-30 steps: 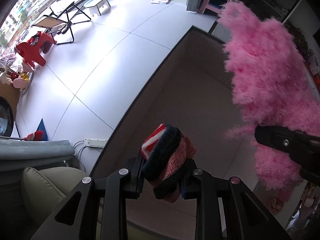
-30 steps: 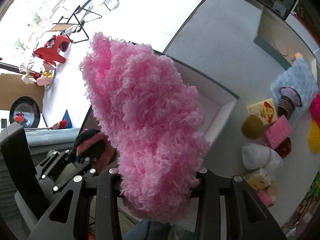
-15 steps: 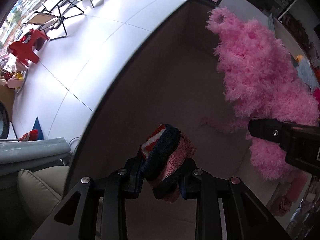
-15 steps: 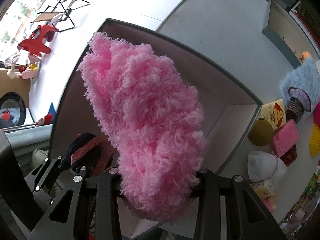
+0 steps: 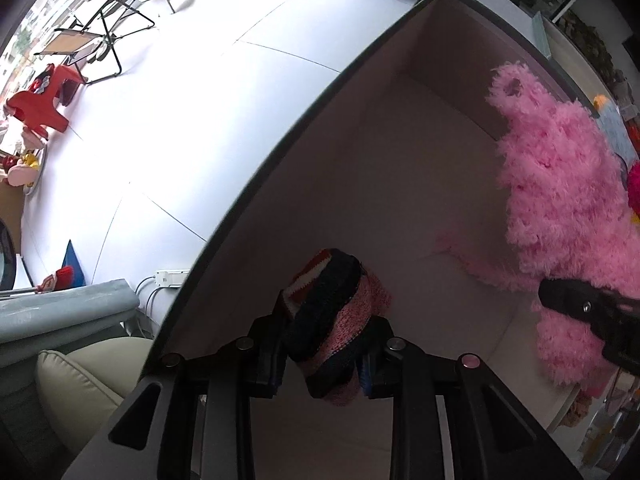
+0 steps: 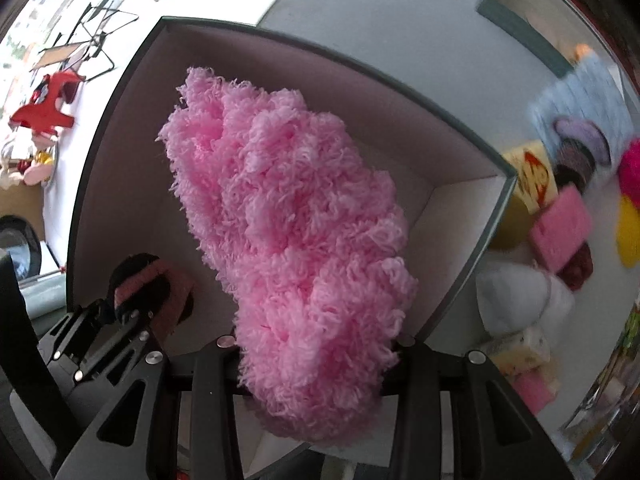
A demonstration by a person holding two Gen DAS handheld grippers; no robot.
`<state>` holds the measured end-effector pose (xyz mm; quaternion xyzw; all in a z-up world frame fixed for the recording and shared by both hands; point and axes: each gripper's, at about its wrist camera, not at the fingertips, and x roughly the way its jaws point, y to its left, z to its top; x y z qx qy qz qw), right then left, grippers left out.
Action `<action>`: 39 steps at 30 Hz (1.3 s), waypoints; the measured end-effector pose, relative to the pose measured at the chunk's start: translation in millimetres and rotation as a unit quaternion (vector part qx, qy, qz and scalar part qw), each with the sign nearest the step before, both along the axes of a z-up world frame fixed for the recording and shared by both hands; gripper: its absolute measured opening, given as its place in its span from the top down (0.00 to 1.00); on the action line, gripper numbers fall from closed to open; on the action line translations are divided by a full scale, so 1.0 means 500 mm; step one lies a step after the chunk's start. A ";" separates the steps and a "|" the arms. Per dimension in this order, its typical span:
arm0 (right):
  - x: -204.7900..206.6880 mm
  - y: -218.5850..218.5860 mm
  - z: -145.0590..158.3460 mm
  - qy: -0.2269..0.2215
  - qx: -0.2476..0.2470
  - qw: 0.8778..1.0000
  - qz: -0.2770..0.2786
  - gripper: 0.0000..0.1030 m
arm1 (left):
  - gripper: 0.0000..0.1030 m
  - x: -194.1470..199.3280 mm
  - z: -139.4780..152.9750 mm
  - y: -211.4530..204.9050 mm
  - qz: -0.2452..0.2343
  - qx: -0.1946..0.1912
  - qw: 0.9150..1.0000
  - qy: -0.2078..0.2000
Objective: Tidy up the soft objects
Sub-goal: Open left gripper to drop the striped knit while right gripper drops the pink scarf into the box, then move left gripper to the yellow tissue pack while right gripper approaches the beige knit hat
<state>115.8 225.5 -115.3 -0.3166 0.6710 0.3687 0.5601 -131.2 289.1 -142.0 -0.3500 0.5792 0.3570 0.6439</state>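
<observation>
My left gripper (image 5: 322,354) is shut on a knitted piece striped red, white, black and pink (image 5: 330,312), held inside the open dark-rimmed box (image 5: 280,152) near its left wall. My right gripper (image 6: 316,354) is shut on a fluffy pink woolly piece (image 6: 296,248), which hangs over the box (image 6: 460,140) interior. The fluffy piece (image 5: 560,208) also shows at the right of the left wrist view. The left gripper with the knitted piece (image 6: 140,288) shows at the lower left of the right wrist view.
On the white table right of the box lie several soft things: a pink sponge (image 6: 560,232), a white bundle (image 6: 516,296), a yellow printed block (image 6: 534,176), a pale blue fluffy cloth (image 6: 580,88). Left of the box is white floor with a red stool (image 5: 36,96) and a folding chair (image 5: 96,40).
Both grippers have moved forward and down into the box with their pieces; the box walls now surround both objects.
</observation>
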 end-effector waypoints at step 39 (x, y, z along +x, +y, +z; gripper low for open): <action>0.108 -0.403 0.066 -0.030 0.028 0.983 -0.180 0.00 | 0.00 0.073 0.128 -0.175 -0.151 0.012 0.988 0.003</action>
